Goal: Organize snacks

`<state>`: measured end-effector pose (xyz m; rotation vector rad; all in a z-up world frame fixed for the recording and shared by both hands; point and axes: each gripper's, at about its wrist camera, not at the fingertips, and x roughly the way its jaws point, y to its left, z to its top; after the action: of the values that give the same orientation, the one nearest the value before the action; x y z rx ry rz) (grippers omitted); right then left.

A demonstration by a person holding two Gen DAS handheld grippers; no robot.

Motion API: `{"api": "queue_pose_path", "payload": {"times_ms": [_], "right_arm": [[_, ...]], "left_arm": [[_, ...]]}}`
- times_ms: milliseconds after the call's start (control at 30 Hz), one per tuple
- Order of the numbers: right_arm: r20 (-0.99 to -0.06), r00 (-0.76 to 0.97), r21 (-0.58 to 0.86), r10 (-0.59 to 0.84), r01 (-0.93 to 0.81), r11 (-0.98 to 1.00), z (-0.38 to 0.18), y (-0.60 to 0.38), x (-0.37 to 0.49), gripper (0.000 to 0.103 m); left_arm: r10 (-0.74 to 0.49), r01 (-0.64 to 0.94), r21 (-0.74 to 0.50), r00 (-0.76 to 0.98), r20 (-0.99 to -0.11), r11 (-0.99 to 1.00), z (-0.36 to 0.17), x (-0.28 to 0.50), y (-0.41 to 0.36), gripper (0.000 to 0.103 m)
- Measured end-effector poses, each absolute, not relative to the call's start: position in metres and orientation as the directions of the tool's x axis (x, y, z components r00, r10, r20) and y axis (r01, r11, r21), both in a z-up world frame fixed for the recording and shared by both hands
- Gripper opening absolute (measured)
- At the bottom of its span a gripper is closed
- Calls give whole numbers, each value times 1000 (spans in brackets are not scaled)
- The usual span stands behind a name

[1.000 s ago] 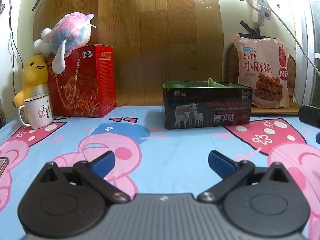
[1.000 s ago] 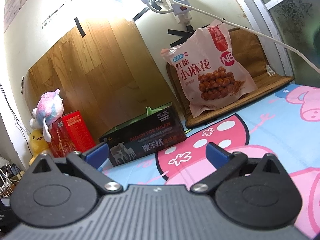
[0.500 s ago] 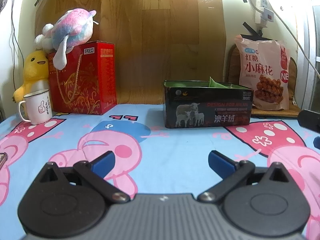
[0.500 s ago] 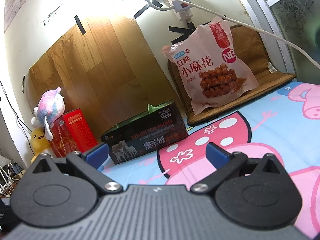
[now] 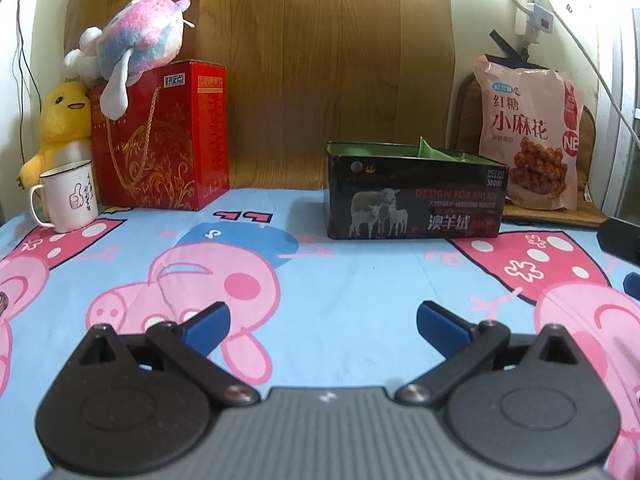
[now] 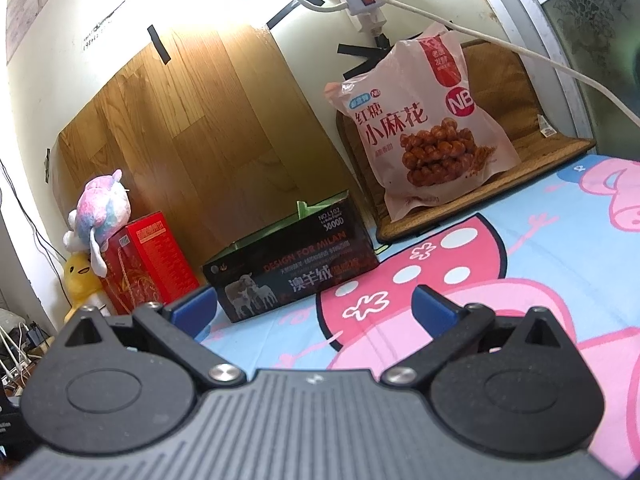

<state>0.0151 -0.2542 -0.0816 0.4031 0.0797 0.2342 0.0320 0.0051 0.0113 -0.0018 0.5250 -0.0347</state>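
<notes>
A pink snack bag of fried dough twists leans upright against the back wall on a woven mat. Left of it stands an open dark box printed with sheep; a green packet corner pokes out of it. My left gripper hovers open over the cartoon-pig cloth, well in front of the box, with nothing between its blue fingers. My right gripper is open too, tilted, facing the box and bag from the right. Its edge shows at the far right of the left wrist view.
A red gift box carries a pastel plush toy. A yellow duck plush and a white mug stand at the far left. A power strip and cable hang on the wall above the bag.
Both grippers have drifted slightly forward and tilted upward, so the box and snack bag sit a little lower in view. Neither gripper changed its opening.
</notes>
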Motion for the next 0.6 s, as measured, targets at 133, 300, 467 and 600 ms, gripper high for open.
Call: {"api": "queue_pose_path", "payload": {"times_ms": [133, 300, 467, 600], "right_arm": [[-45, 966, 391, 254, -217, 895, -81, -253, 17, 103], [-69, 957, 372, 282, -238, 897, -81, -250, 19, 103], [-99, 947, 360, 307, -253, 898, -81, -248, 23, 103], [-129, 934, 335, 332, -274, 901, -79, -243, 26, 103]], "left_arm": [[-24, 27, -2, 855, -518, 1000, 10, 34, 4, 103], [-20, 24, 1, 838, -545, 1000, 8, 38, 5, 103], [-7, 11, 3, 819, -574, 1000, 7, 43, 7, 103], [8, 3, 19, 809, -588, 1000, 6, 45, 6, 103]]}}
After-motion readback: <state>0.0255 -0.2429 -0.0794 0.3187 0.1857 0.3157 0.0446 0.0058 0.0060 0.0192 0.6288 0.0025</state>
